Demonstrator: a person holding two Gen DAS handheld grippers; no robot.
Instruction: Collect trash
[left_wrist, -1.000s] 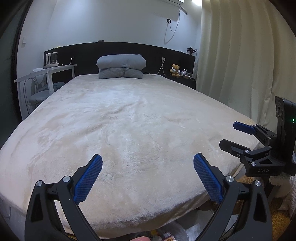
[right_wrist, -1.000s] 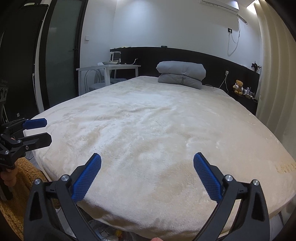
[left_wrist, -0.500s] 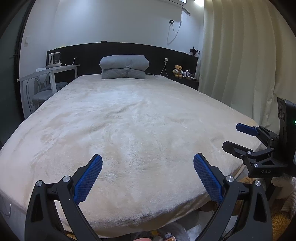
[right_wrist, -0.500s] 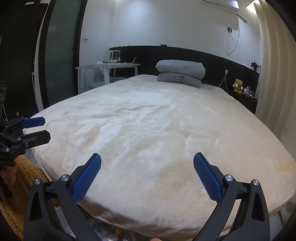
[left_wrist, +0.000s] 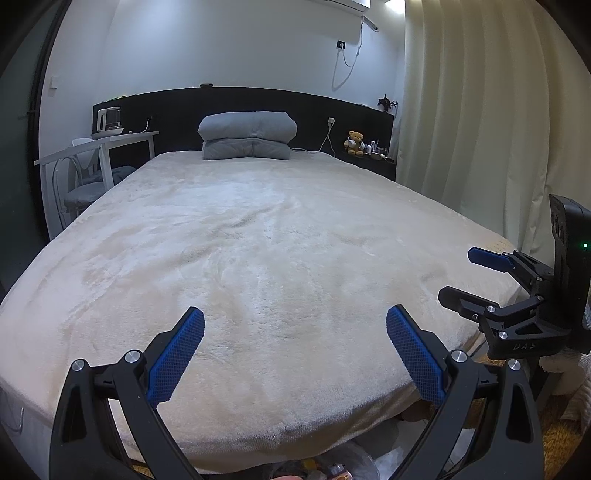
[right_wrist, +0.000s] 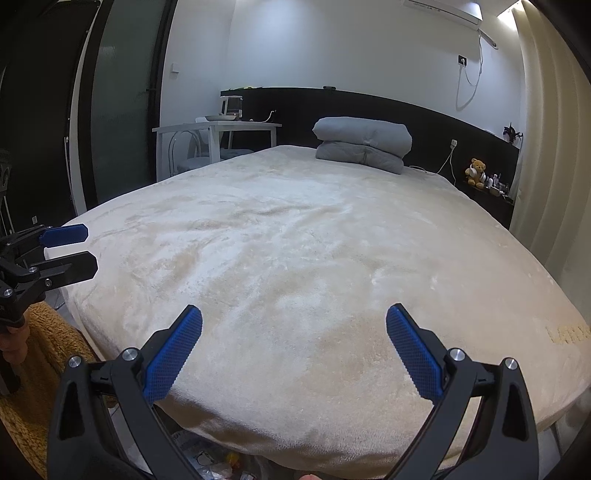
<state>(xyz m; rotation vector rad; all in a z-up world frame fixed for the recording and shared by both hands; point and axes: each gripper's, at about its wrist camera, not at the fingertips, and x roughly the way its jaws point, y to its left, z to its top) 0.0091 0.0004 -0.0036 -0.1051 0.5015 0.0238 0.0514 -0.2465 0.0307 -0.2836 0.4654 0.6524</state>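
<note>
Your left gripper (left_wrist: 295, 343) and right gripper (right_wrist: 294, 341) both gape, holding nothing; the bed (left_wrist: 258, 240) looks bare, and the bagged trash (right_wrist: 218, 461) below seems collected.

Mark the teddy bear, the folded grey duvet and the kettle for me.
teddy bear (left_wrist: 355, 142): left wrist view, on its body.
folded grey duvet (left_wrist: 247, 129): left wrist view, on the upper fold.
kettle (right_wrist: 231, 106): right wrist view, on its clear body.
</note>
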